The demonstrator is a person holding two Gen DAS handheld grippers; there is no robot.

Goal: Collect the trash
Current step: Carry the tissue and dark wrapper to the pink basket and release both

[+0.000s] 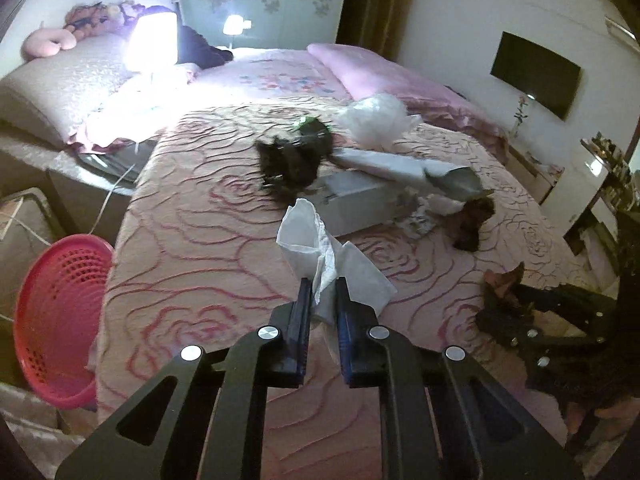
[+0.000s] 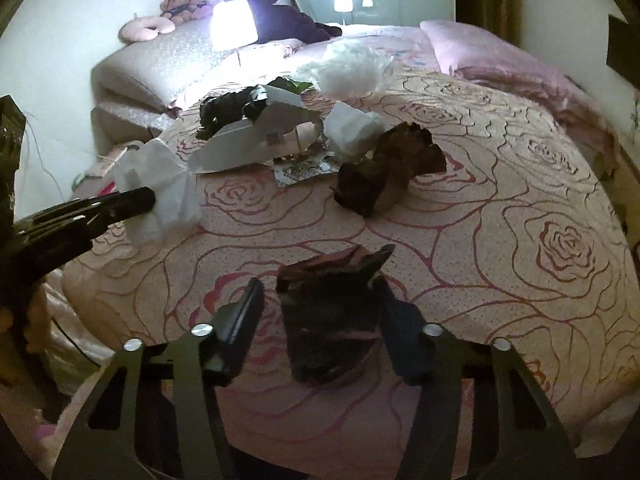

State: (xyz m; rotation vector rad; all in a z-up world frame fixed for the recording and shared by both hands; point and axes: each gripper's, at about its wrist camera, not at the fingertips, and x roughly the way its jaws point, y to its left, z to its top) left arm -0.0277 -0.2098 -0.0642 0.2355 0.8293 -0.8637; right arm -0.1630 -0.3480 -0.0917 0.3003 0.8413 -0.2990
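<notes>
My left gripper (image 1: 323, 294) is shut on a crumpled white tissue (image 1: 312, 236), held just above the rose-patterned bedspread (image 1: 192, 240). The right wrist view shows the same tissue (image 2: 160, 184) at that gripper's tip (image 2: 150, 198). My right gripper (image 2: 320, 300) straddles a dark brown crumpled wrapper (image 2: 328, 312) lying on the bedspread. Its right finger (image 2: 390, 296) touches the wrapper, and a narrow gap shows at the left finger (image 2: 250, 300). In the left wrist view the right gripper (image 1: 504, 300) is low at the right with the brown wrapper (image 1: 502, 280) in it.
More litter lies mid-bed: a black crumpled bag (image 1: 292, 164), a white plastic bag (image 1: 376, 120), a long white paper (image 1: 400, 164), a white box (image 1: 352, 204) and another brown wrapper (image 2: 388, 168). A red basket (image 1: 60, 320) stands on the floor left of the bed. A lit lamp (image 1: 152, 40) glares.
</notes>
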